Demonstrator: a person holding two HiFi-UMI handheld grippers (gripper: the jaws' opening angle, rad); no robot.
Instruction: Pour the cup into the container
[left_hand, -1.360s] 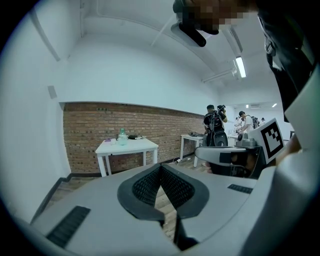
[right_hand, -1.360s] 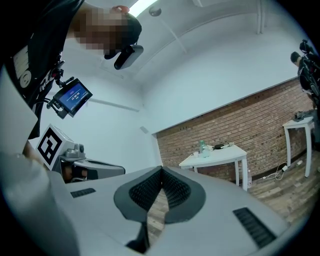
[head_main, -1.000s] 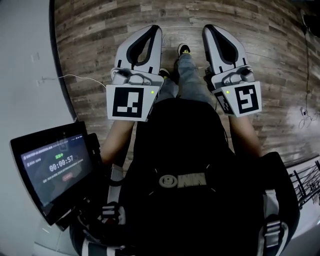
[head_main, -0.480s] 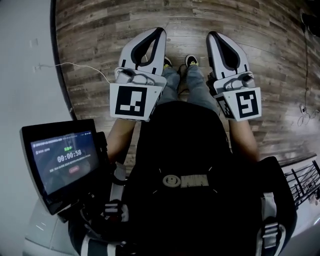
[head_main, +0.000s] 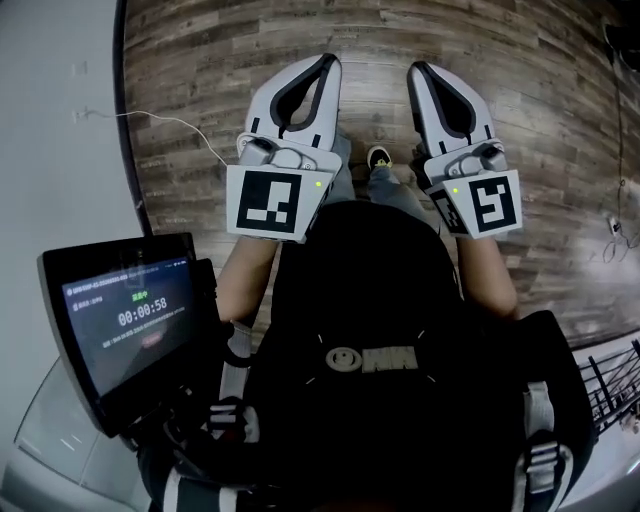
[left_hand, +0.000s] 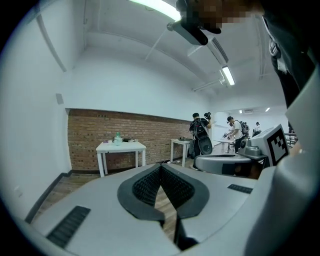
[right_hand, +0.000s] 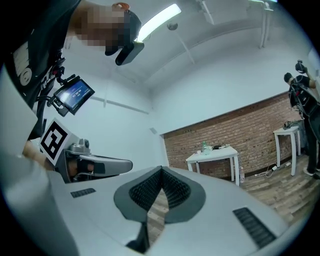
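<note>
Wood-plank floor (head_main: 200, 80); brick wall (left_hand: 85, 132) behind white table (left_hand: 121, 146); ceiling strip light (right_hand: 159, 17).

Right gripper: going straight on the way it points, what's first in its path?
Nothing close. The right gripper, shut and empty, points level over the wood floor. The far brick wall looks first in line, with the white table off to the right. Depth is unclear.

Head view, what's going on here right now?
A person stands on a wood floor, holding the left gripper and right gripper out in front, both shut and empty. Nothing to pour from or into shows near them; a white table with a bottle stands across the room by a brick wall. Pouring has not started.
</note>
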